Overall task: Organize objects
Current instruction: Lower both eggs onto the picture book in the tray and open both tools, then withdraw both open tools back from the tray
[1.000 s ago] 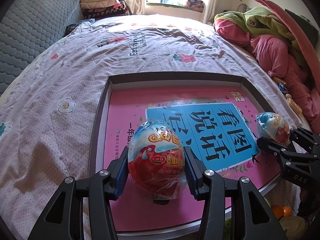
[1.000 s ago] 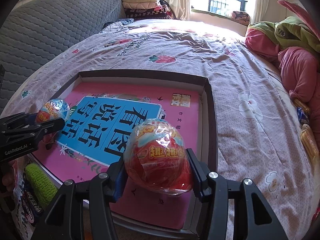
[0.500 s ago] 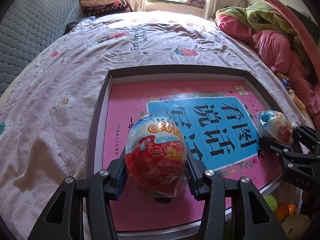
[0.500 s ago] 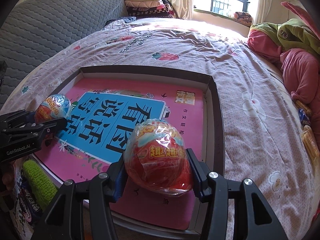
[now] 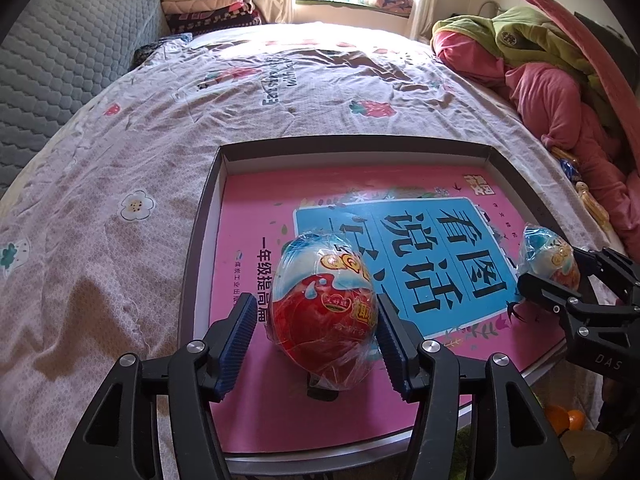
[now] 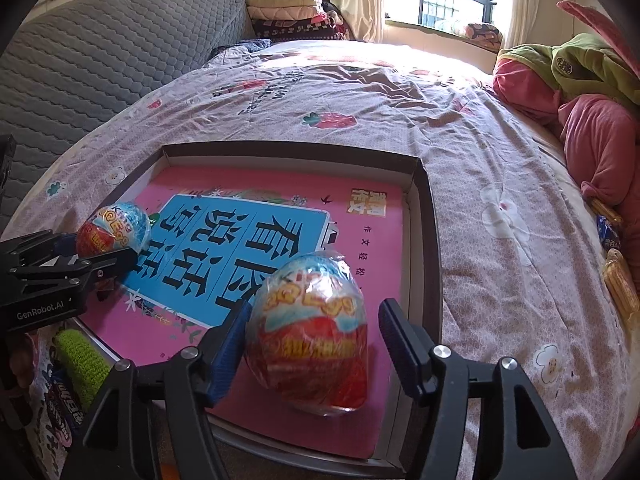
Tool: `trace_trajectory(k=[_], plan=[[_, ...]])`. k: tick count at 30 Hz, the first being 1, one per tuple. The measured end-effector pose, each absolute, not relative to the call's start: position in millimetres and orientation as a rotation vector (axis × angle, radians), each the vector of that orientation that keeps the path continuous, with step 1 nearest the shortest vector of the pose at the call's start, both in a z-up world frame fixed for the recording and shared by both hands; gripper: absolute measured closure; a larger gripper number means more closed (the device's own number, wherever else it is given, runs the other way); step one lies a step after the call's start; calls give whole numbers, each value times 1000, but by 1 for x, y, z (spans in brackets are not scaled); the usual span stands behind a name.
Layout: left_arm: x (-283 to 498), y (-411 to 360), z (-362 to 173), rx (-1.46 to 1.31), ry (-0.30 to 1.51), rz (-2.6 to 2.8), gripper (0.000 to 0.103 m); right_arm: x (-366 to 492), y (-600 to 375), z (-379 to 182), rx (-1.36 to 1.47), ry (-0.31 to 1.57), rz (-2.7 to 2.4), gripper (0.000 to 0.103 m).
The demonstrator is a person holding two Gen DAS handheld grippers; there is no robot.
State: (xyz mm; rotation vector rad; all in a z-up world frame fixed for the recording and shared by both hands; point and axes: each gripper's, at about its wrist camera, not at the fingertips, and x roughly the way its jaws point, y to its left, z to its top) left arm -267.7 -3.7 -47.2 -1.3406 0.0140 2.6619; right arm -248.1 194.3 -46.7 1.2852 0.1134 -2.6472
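Note:
Two red and blue wrapped toy eggs stand on a pink and blue book (image 5: 360,208) inside a shallow grey box (image 5: 200,240) on the bed. One egg (image 5: 326,314) stands between the spread fingers of my left gripper (image 5: 314,334), which is open. The other egg (image 6: 310,332) stands between the spread fingers of my right gripper (image 6: 314,344), also open, with gaps on both sides. Each view shows the other gripper and egg: the right gripper's egg (image 5: 548,258) in the left wrist view, the left gripper's egg (image 6: 114,230) in the right wrist view.
The pink flowered bedsheet (image 5: 120,168) lies around the box. A heap of pink and green bedding (image 5: 560,80) lies at the right, a grey quilted headboard (image 6: 100,60) at the left. Snack packets (image 6: 618,280) lie by the bed's right edge. A green knitted thing (image 6: 78,356) lies below the box.
Both grippers have opened and let go of their eggs, which now stand on the book. Both cameras have moved forward and down a little.

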Motion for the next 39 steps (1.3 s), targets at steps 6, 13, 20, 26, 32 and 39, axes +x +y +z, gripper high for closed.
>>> trace_trajectory(k=[6,13,20,26,32,39], plan=[[-261,-8,-35,-1310,4,2688,39,-247,196,-42,1277,104,-2653,37],[-248,-12,-20,-1269,-13,2715,37,-241,197,-27,1210,98,-2667,30],[-235,-11,-7,-1219,-10,2738,37,-235,199,-18,1181,101,-2682,30],[-228,-18,2,-1199,-47,2756,31,-229,204,-5,1131,91,-2708,30],[-217,-30,18,-1152,-97,2780,31,-223,212,5,1099,77,-2737,27],[-206,-42,35,-1085,-161,2793,29,-218,217,15,1053,58,-2755,26]])
